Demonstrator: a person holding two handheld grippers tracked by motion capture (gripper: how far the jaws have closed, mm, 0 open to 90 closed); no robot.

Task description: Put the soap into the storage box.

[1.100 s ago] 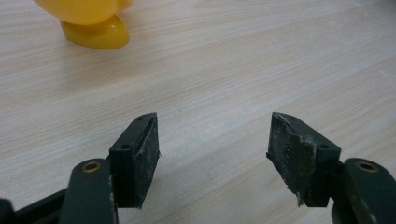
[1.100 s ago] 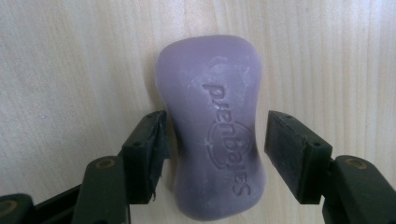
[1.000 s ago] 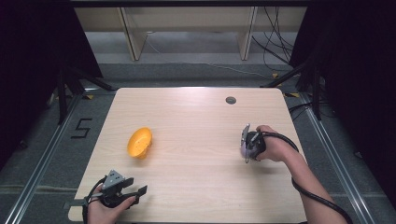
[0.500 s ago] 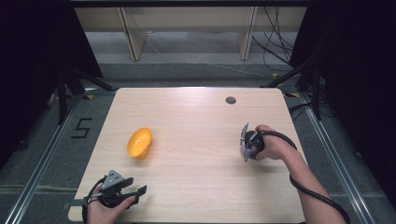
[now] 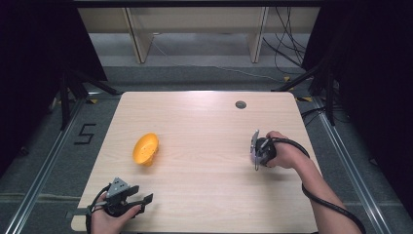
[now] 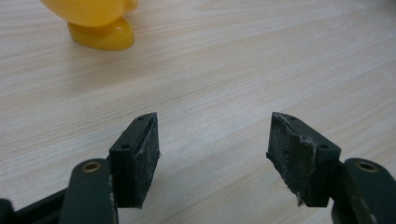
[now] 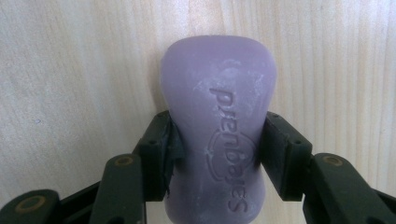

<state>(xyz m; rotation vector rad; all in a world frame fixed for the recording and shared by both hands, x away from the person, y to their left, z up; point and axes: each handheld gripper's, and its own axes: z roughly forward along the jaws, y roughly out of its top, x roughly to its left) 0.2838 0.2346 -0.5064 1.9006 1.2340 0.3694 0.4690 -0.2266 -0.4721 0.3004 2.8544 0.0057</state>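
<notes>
A purple soap bar (image 7: pixel 219 116) with embossed lettering is clamped between the jaws of my right gripper (image 7: pixel 217 140), which points down at the table. In the high view the right gripper (image 5: pixel 254 150) sits at the right middle of the table, with a hand around it. A yellow bowl-like object (image 5: pixel 145 148) lies tilted on the left half; its underside is visible in the left gripper view (image 6: pixel 100 18). My left gripper (image 5: pixel 140 201) rests near the front left corner, open, with bare wood between its pads (image 6: pixel 136 158).
The light wooden table (image 5: pixel 204 122) has a small dark round hole (image 5: pixel 240 104) near its far edge. Dark stands and cables border both sides. A floor marking "5" (image 5: pixel 85 133) lies left of the table.
My right gripper with the soap bar has drifted slightly to the left. The left gripper and the yellow object have stayed in place.
</notes>
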